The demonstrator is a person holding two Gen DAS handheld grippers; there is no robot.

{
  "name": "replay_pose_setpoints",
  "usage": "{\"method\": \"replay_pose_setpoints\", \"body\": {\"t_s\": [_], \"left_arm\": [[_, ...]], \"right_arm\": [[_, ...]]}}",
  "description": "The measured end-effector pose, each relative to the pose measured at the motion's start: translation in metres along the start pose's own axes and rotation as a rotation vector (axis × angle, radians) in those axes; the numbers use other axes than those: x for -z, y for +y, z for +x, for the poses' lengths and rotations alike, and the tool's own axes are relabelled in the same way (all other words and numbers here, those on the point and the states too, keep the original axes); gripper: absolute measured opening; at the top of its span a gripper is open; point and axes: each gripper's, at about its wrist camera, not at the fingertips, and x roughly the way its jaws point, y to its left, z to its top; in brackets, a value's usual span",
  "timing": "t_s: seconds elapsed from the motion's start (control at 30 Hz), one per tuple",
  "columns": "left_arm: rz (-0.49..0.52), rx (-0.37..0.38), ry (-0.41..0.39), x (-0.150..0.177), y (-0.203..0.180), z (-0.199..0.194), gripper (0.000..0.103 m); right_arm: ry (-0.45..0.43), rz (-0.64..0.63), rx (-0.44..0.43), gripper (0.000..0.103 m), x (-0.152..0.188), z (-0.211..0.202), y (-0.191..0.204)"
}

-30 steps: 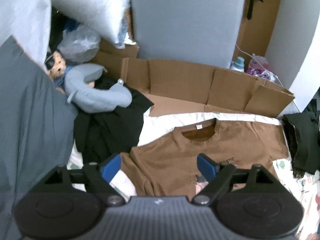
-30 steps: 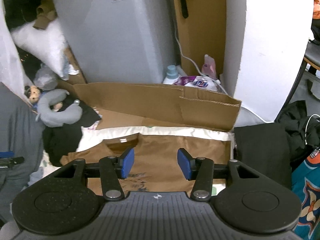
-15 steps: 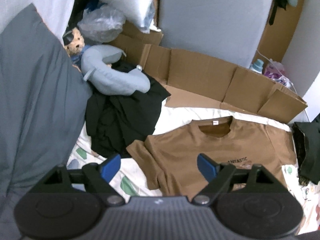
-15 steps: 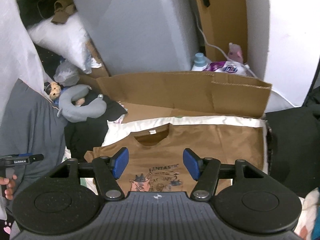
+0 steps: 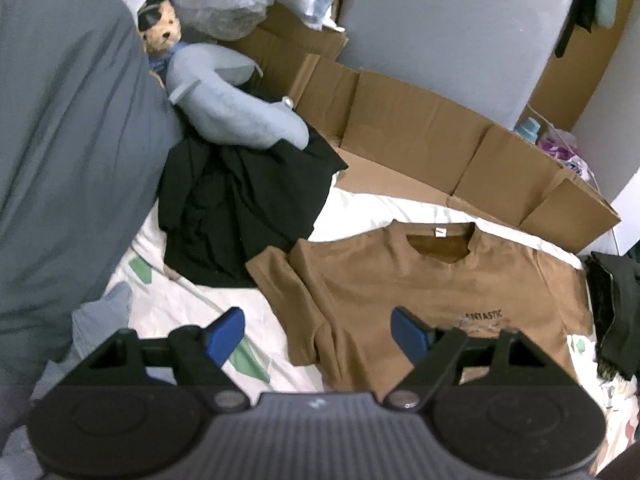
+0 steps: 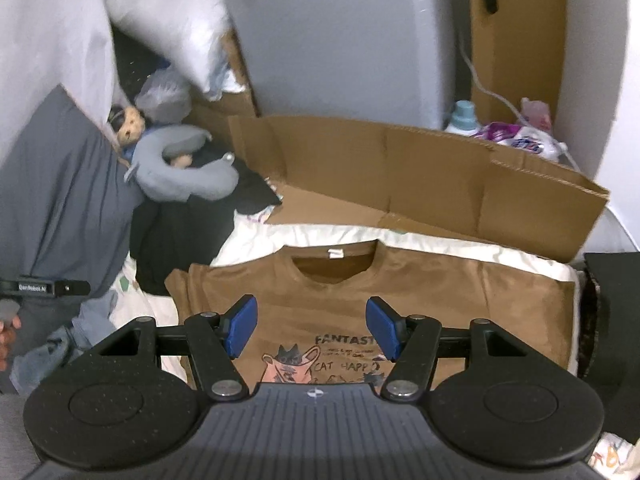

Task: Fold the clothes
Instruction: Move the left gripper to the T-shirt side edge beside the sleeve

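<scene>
White bedding [image 6: 320, 236] carries a brown T-shirt [image 6: 440, 292], spread flat near the cardboard [image 6: 400, 168]. Soft, light fabric is expected; sleeve edges should be pinched. Left gripper [image 5: 316, 330] and right gripper [image 6: 311, 326] are open, empty.

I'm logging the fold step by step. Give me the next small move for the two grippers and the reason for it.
Probably lower both onto the brown T-shirt and pinch its near edge. It lies flat, print up, unfolded on the white sheet. The left gripper and right gripper hang above it, jaws open, nothing between them; the right's have just been opening.
</scene>
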Motion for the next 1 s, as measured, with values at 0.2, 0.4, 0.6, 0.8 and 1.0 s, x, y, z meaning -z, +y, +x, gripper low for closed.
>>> {"method": "replay_pose_setpoints", "body": {"t_s": [0.2,0.4,0.6,0.8,1.0], "left_arm": [[-0.018,-0.034,-0.031,0.015,0.018,0.018,0.073],[-0.099,-0.062,-0.046,0.024,0.041,0.037,0.061],[-0.19,-0.054,-0.027,0.04,0.054,0.074,0.051],[-0.234,-0.071,-0.026,0.064,0.052,0.118,0.049],[-0.19,-0.092,0.011,0.083,0.036,0.161,0.049]], "right_arm": [[0.041,-0.009,-0.032,0.066,0.027,0.044,0.009],[0.068,-0.032,-0.065,0.066,0.042,0.075,0.022],[0.113,-0.042,-0.105,0.066,0.055,0.11,0.03],[0.162,-0.039,-0.113,0.066,0.071,0.144,0.03],[0.198,-0.021,-0.093,0.066,0.085,0.171,0.019]]}}
